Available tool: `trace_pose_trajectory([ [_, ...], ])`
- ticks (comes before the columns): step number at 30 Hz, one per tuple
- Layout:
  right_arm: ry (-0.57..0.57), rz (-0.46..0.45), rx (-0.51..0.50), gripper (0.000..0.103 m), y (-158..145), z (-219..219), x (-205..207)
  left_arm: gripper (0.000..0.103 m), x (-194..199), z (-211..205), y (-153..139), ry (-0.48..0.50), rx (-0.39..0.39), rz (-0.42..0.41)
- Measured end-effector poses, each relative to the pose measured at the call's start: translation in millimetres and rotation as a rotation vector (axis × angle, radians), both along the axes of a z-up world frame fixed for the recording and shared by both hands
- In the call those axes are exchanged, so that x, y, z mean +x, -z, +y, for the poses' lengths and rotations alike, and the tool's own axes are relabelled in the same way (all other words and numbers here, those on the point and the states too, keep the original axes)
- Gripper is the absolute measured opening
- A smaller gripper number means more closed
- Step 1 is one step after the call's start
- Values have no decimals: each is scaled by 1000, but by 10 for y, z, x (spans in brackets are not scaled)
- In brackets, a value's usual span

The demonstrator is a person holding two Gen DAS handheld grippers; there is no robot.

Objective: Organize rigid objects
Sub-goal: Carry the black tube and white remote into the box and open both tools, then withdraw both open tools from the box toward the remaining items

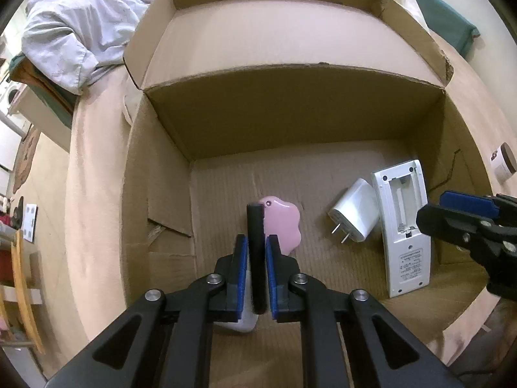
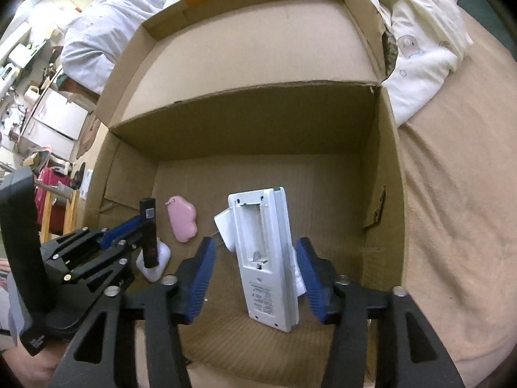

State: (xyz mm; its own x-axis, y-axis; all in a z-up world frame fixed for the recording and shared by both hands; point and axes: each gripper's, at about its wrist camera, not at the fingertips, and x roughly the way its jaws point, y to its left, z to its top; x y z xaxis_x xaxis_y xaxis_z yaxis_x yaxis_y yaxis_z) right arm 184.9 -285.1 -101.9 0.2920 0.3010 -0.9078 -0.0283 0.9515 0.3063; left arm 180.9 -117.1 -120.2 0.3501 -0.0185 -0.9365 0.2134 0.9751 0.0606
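— Tongs first: what are they doing?

— Left tongs [image 1: 257, 258] pinch a slim black stick [image 1: 256, 252] upright over the floor of an open cardboard box [image 1: 290, 103] on a bed. Right tongs [image 2: 255, 278] are spread wide, one blue pad at each side of a white remote [image 2: 266, 258] without touching it.

— Where do the other things lie?

— From the left wrist view, a pink cloud-shaped piece [image 1: 281, 226] lies at twelve o'clock just behind the stick. A white plug adapter [image 1: 355, 215] sits at three o'clock, touching the remote, which lies face down with its battery bay uncovered.
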Motion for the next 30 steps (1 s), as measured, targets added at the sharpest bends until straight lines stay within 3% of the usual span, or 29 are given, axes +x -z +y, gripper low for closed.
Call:
trace_pose_trajectory([
  [2, -10, -7, -7, 69, -32, 23, -21, 31, -39, -28, -35, 5, -4, -6],
  [3, -14, -16, -19, 77, -55, 24, -42, 35, -53, -36, -56, 11, -19, -4],
  [4, -19, -29, -25, 87, -83, 37, -53, 45, -72, -53, -82, 19, -28, -5],
  [5, -22, -39, -21, 93, -107, 31, -73, 68, -96, -78, -115, 27, -30, -12],
  [6, -25, -51, -16, 103, -135, 30, -83, 80, -126, -96, -153, 32, -28, -25],
  [7, -25, -66, -13, 103, -172, 29, -93, 90, -157, -106, -195, 34, -33, -42],
  [30, -9, -116, 6, 103, -459, -9, -271, 91, -241, 199, -607, -44, -87, -56],
])
